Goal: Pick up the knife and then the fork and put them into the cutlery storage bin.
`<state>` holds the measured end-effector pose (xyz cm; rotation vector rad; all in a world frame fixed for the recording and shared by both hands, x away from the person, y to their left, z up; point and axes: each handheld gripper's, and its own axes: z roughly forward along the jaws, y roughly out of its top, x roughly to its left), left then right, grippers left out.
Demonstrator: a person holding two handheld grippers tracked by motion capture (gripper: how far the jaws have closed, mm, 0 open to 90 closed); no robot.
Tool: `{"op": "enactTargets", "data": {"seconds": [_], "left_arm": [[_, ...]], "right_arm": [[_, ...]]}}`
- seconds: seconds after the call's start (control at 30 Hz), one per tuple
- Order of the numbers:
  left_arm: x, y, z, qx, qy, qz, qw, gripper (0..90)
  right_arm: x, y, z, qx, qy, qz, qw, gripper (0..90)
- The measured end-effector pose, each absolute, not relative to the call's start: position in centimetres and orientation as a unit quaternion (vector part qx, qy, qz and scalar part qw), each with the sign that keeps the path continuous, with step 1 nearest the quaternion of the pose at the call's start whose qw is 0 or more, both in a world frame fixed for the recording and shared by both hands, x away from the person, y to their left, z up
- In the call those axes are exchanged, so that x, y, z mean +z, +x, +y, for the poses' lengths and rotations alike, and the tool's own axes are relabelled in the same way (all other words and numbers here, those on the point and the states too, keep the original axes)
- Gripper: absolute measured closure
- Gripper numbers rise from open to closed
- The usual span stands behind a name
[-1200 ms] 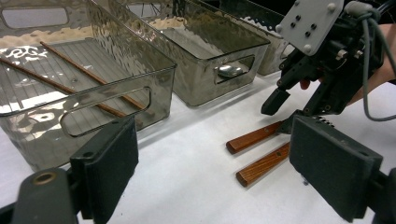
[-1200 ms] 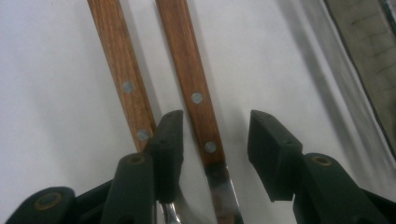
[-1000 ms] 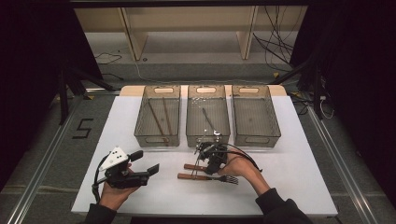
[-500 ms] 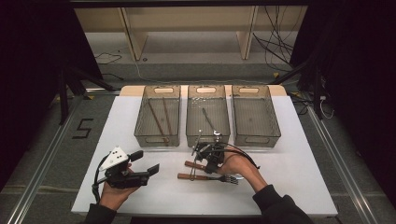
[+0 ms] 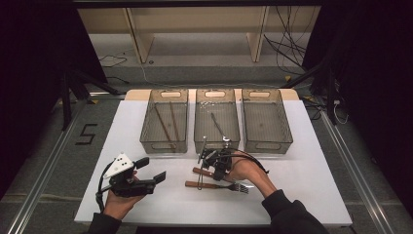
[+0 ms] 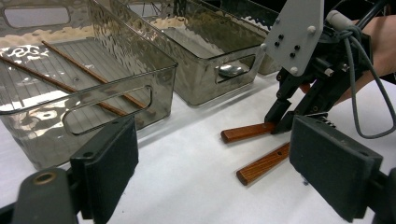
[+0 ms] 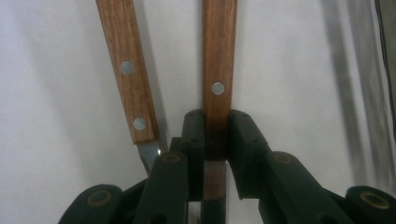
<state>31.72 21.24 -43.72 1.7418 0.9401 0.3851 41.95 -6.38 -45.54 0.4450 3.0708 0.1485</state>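
Wooden handle [image 7: 217, 70] between right claw [image 7: 216, 135] jaws

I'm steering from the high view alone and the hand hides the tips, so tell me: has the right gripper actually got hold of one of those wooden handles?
Observer: Yes. In the right gripper view the right gripper is shut on one wooden handle, clamping it from both sides.
Operator: Is the second handle caught in there too?
Observer: No. The other handle lies beside the jaws, outside them, angled slightly away.
Operator: And is the left gripper carrying anything?
Observer: No. In the left gripper view the left gripper is open, with bare white table showing between its jaws.
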Motion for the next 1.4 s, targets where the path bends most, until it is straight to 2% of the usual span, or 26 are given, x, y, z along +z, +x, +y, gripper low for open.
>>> {"op": "enactTargets", "data": {"seconds": [0.97,1.4], "left_arm": [[-43.7,31.7,21.3,0.163,0.731,0.396,0.532,15.6],[-43.7,31.7,21.3,0.163,0.730,0.396,0.532,15.6]], "right_arm": [[-42.5,42.5,-8.3,0.163,0.177,0.970,0.036,78.2],[-38.4,43.6,-10.4,0.247,0.207,0.945,0.047,78.1]]}}
